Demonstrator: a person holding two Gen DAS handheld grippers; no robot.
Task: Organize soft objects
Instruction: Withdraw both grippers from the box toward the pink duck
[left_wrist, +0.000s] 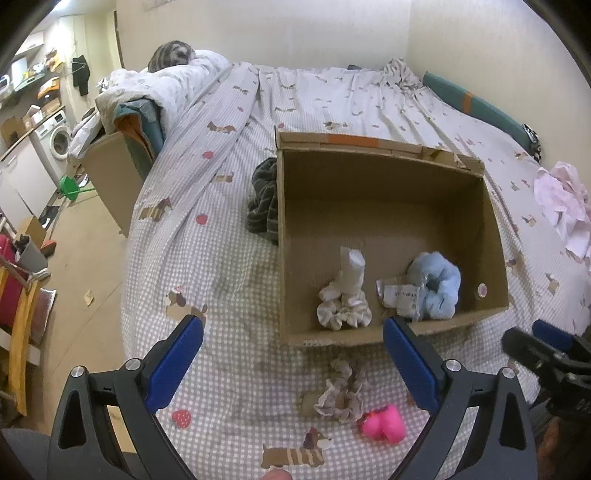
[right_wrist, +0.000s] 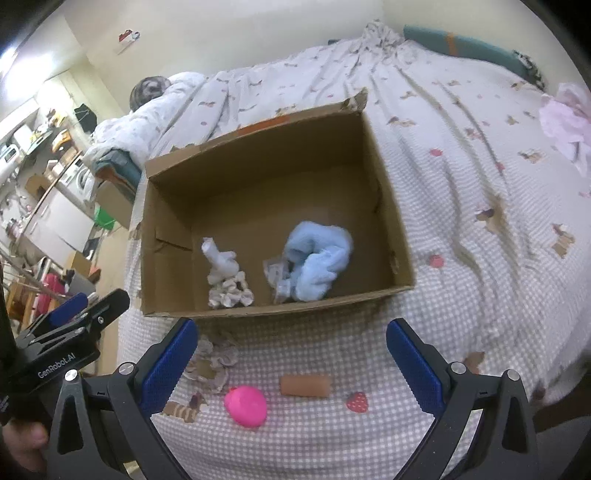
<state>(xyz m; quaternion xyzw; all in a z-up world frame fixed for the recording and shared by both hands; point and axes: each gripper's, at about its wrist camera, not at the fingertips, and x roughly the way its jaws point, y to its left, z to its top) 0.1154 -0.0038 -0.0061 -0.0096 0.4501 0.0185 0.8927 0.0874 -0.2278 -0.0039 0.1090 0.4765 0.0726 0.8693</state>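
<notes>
Dim warm indoor light, fisheye-bent edges, right view slightly blurred.

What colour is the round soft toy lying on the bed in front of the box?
Bright pink toy, clearest in the right wrist view.
</notes>
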